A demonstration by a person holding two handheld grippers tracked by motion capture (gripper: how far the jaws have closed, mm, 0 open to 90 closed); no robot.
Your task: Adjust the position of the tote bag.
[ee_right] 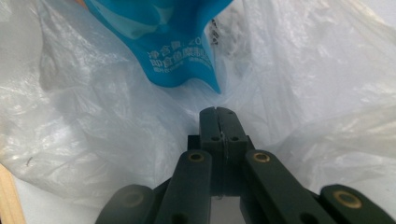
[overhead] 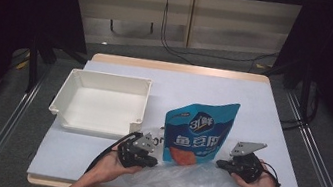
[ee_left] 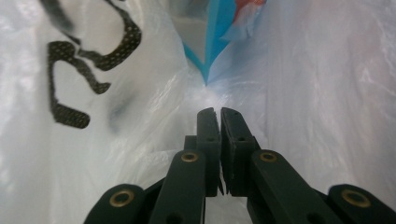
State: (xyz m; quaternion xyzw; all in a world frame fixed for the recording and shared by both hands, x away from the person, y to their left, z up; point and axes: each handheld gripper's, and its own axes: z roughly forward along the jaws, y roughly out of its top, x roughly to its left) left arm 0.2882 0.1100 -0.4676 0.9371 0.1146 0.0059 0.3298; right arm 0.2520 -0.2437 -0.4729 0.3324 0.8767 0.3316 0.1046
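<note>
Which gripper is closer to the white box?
Left. The left gripper sits just below the white box, near its front right corner. The right gripper is beyond the blue snack bag.

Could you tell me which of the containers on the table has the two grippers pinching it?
The clear plastic bag at the near edge: both grippers' jaws are shut on its film, around the blue pouch. The white tray sits apart, untouched.

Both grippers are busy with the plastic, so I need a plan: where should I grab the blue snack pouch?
Grip the blue snack pouch by its flat sealed top edge, coming from above; it stands upright in the clear plastic bag, so only its top is free.
</note>
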